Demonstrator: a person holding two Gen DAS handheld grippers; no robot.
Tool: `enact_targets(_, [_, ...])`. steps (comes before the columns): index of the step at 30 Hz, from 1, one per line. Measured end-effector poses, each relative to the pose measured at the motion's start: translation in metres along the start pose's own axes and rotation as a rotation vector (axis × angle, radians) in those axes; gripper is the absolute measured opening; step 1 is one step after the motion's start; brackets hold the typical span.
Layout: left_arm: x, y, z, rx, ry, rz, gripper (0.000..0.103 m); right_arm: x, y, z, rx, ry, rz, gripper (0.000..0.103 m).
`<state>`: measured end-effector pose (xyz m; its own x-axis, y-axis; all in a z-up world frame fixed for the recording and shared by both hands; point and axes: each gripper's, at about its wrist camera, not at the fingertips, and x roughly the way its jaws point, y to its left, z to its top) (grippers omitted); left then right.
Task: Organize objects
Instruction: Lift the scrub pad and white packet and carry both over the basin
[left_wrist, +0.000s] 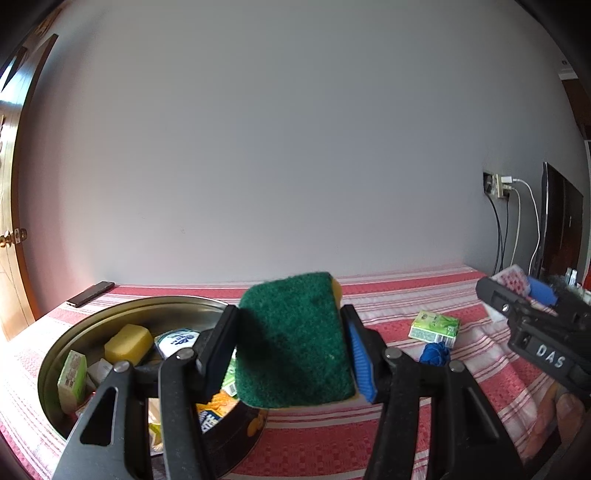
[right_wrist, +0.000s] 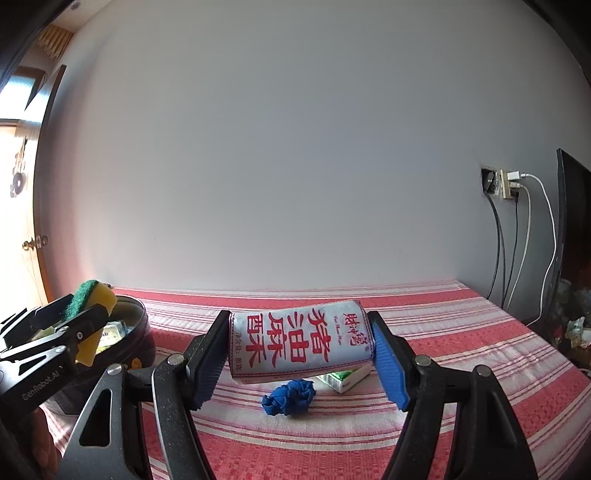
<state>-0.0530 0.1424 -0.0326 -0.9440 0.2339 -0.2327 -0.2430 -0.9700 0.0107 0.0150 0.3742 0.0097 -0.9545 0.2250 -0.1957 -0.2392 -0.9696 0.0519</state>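
My left gripper (left_wrist: 291, 343) is shut on a green-and-yellow scrub sponge (left_wrist: 295, 339), held in the air over the right rim of a round metal tin (left_wrist: 110, 314). The tin holds a yellow sponge (left_wrist: 128, 343), a small green box (left_wrist: 72, 380), a white round pack and other packets. My right gripper (right_wrist: 301, 354) is shut on a white packet with red characters (right_wrist: 299, 343), lifted above the striped red cloth (right_wrist: 369, 443). Under it lie a crumpled blue cloth (right_wrist: 290, 397) and a green tissue pack (right_wrist: 343, 378). The left gripper with its sponge (right_wrist: 90, 299) shows at the left of the right wrist view.
A dark phone (left_wrist: 90, 293) lies at the far left corner of the cloth-covered table. A wall socket with plugged cables (right_wrist: 508, 184) and a dark screen (right_wrist: 572, 221) stand at the right. The right gripper's body (left_wrist: 535, 332) shows at the right of the left wrist view.
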Motion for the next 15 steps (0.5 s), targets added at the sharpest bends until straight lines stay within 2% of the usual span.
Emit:
enact_targets(7, [-0.015,0.024,0.014,-0.017,-0.023,0.047,0.055,0.006,0.021,0.015,-0.012,0.016,0.073,0.073])
enact_targets(15, [-0.025,0.062,0.024,-0.03,-0.024,0.128,0.055,0.015,0.062,0.039,-0.034,0.03,0.207,0.073])
